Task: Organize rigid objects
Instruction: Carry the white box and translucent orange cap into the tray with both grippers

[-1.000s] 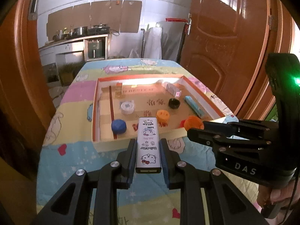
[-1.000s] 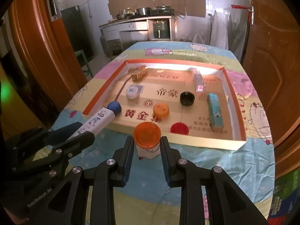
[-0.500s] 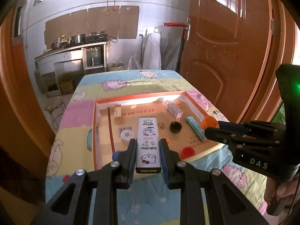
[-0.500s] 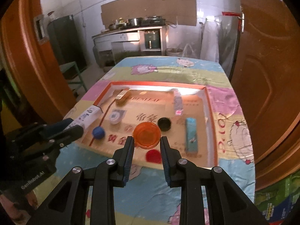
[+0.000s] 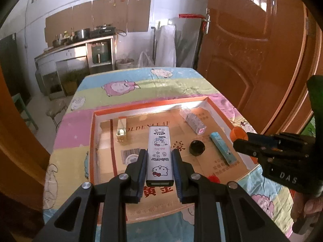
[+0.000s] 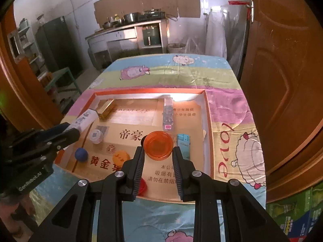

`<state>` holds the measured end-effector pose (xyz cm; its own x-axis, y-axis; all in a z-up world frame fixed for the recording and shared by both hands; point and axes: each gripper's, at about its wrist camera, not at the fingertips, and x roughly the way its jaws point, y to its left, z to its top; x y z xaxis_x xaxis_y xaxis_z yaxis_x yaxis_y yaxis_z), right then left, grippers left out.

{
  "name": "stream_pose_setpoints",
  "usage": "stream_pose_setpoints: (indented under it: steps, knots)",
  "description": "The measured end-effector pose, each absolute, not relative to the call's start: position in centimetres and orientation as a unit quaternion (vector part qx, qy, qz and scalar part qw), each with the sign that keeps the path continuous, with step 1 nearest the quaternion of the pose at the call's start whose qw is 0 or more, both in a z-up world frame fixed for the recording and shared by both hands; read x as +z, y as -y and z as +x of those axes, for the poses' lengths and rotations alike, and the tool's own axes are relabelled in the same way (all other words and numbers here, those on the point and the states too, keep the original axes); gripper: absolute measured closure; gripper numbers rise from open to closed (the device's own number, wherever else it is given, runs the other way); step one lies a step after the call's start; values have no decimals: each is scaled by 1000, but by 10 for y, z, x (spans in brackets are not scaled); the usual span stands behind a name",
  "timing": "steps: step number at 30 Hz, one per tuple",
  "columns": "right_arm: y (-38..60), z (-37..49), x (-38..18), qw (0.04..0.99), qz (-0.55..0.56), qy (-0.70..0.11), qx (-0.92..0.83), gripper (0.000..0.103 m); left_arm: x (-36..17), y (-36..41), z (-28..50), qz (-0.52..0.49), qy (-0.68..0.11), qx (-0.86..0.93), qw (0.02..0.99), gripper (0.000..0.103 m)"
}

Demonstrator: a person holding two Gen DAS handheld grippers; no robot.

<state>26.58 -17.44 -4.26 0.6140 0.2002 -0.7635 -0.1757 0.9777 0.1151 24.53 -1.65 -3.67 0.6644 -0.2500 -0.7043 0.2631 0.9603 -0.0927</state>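
Observation:
My left gripper [image 5: 159, 157] is shut on a white Hello Kitty box [image 5: 159, 153] and holds it above the orange-rimmed cardboard tray [image 5: 145, 105]. It also shows at the left of the right wrist view [image 6: 66, 130]. My right gripper [image 6: 158, 153] is shut on an orange cap [image 6: 158, 145], held above the tray's [image 6: 149, 90] right half. In the left wrist view the right gripper [image 5: 242, 141] and its cap [image 5: 237, 133] are over the tray's right rim.
In the tray lie a gold box [image 6: 106, 109], a clear box [image 6: 168, 114], a blue lighter box [image 6: 183, 145], a white cap [image 6: 96, 136], a blue ball [image 6: 81, 154], an orange cap [image 6: 121, 157], a red cap [image 6: 143, 185] and a black cap [image 5: 196, 147]. Wooden doors flank the table.
Both grippers have risen and moved forward over the tray, each keeping its object. The tray now looks smaller and further below.

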Motion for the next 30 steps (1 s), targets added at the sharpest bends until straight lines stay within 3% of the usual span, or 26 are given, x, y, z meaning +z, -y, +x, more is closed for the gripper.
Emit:
stream_pose_setpoints:
  steps: [30]
  knots:
    - [167, 291, -95, 874, 15, -474, 102, 74, -80, 32, 272, 17, -417, -130, 899, 78]
